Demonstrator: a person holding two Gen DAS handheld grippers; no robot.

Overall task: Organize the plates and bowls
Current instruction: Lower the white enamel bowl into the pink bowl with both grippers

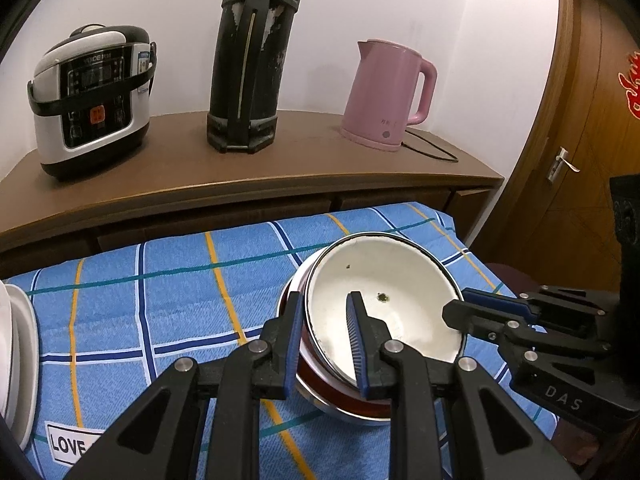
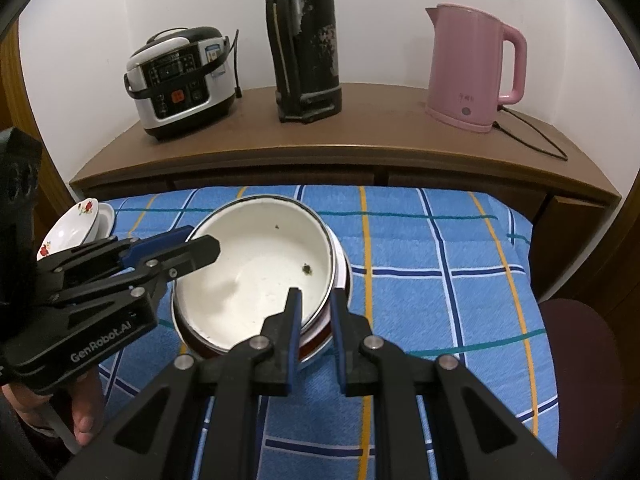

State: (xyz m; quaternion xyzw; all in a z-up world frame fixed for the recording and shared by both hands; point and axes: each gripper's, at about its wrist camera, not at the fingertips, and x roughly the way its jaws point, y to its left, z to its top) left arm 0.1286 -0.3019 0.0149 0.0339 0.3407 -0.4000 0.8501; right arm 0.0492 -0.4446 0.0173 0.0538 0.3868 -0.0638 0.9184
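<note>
A white enamel bowl (image 1: 384, 300) with a dark rim is nested in a stack of bowls with a red-brown one under it, on the blue checked cloth (image 1: 160, 300). My left gripper (image 1: 324, 344) straddles the stack's left rim, one finger inside, one outside. My right gripper (image 2: 316, 320) straddles the right rim of the same bowl (image 2: 256, 276). Both sets of jaws stand close on the rim. The right gripper shows at the right in the left wrist view (image 1: 472, 316). White plates (image 1: 20, 360) are stacked at the far left; a flowered bowl (image 2: 72, 228) leans there.
A brown cabinet (image 2: 360, 140) behind the table carries a rice cooker (image 2: 180, 80), a black thermos (image 2: 304, 40) and a pink kettle (image 2: 472, 68) with its cord. A wooden door (image 1: 580, 140) is at the right. A dark red stool (image 2: 576, 344) stands by the table's right edge.
</note>
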